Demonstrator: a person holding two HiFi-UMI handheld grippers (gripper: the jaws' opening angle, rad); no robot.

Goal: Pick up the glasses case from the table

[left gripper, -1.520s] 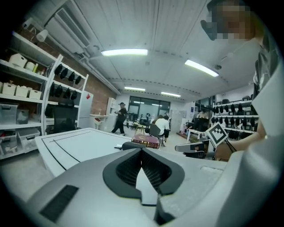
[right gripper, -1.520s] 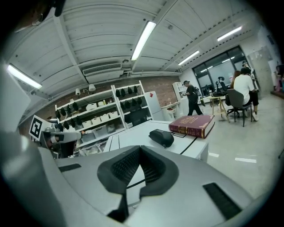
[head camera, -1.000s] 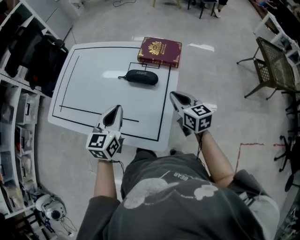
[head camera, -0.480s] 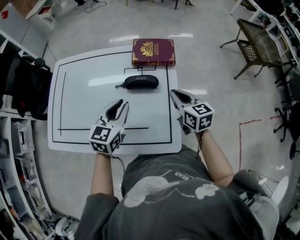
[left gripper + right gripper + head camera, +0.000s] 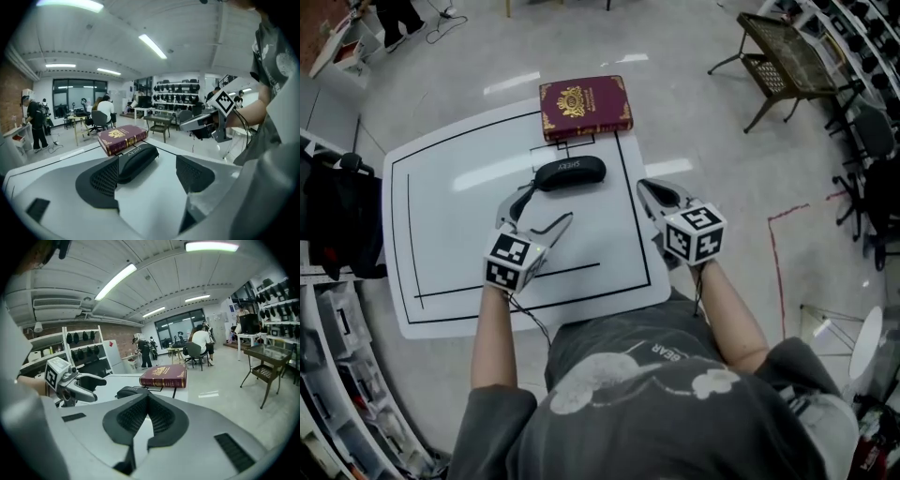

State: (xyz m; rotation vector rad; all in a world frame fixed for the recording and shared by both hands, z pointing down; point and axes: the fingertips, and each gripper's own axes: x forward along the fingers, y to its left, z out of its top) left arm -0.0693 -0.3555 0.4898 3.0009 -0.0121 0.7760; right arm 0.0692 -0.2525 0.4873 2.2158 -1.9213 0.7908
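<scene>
The glasses case [image 5: 570, 172] lies on the white tabletop [image 5: 450, 225] near its far edge, just in front of the maroon book [image 5: 585, 106]; its long axis runs across the person's front, left to right, with the right end swung slightly toward the far side; pale lettering runs along its top; the left tongs [image 5: 542, 206] stand spread wide just short of the case's left end, and nothing is clasped between them; in the left gripper view the left tongs [image 5: 150, 176] show both dark ribbed pads far apart, bare tabletop [image 5: 56, 159] between them, and the near end of the case [image 5: 137, 159] dips behind the left-hand pad, so whether pad and case touch cannot be told; the book [image 5: 123, 138] lies beyond; the right tongs [image 5: 649, 192] hover beside the tabletop's right edge, pressed together on nothing; in the right gripper view the right tongs [image 5: 147, 416] meet pad to pad and cover most of the case [image 5: 132, 391], only its top edge showing.
</scene>
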